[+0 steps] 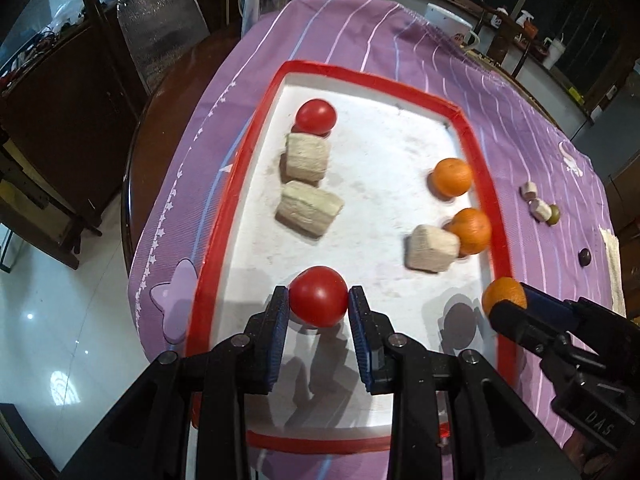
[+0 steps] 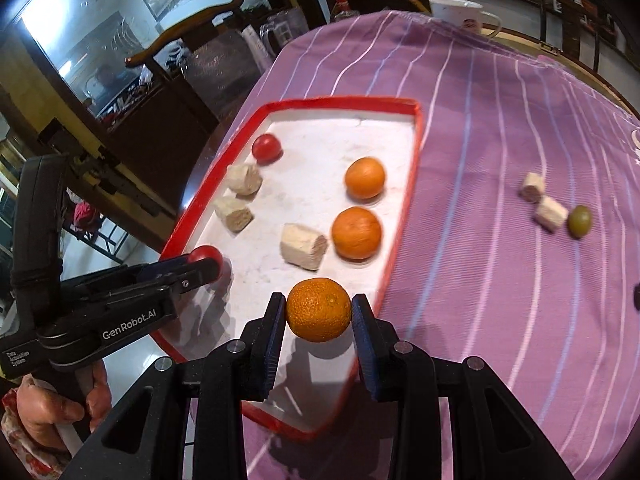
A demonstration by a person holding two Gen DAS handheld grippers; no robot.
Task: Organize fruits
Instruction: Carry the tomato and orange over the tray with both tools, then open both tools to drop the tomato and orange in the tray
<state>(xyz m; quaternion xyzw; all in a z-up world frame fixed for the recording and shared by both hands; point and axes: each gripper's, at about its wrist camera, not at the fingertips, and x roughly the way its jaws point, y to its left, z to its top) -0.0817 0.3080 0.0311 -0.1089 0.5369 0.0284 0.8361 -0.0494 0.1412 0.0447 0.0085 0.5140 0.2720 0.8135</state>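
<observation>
1. Your left gripper (image 1: 318, 298) is closed on a red tomato (image 1: 318, 295); both blue pads press its sides, and you hold it above the near part of the red-rimmed tray (image 1: 478, 148).
2. Your right gripper (image 2: 319, 309) is clamped on an orange (image 2: 319, 309) in the same way, above the near right part of the tray, close to its rim.
3. On the white tray floor you have a second tomato (image 1: 315, 117) at the far left, touching one of two beige blocks (image 1: 306, 158) below it.
4. Two more oranges (image 1: 452, 177) lie along the right rim, and the nearer one touches a third beige block (image 1: 432, 249).
5. On the purple striped cloth (image 2: 500, 128), to the right of the tray, two small beige pieces (image 2: 551, 213) and a green olive-like fruit (image 2: 580, 221) lie together.
6. Your hand (image 2: 52, 412) holding the left gripper shows in the right wrist view.
</observation>
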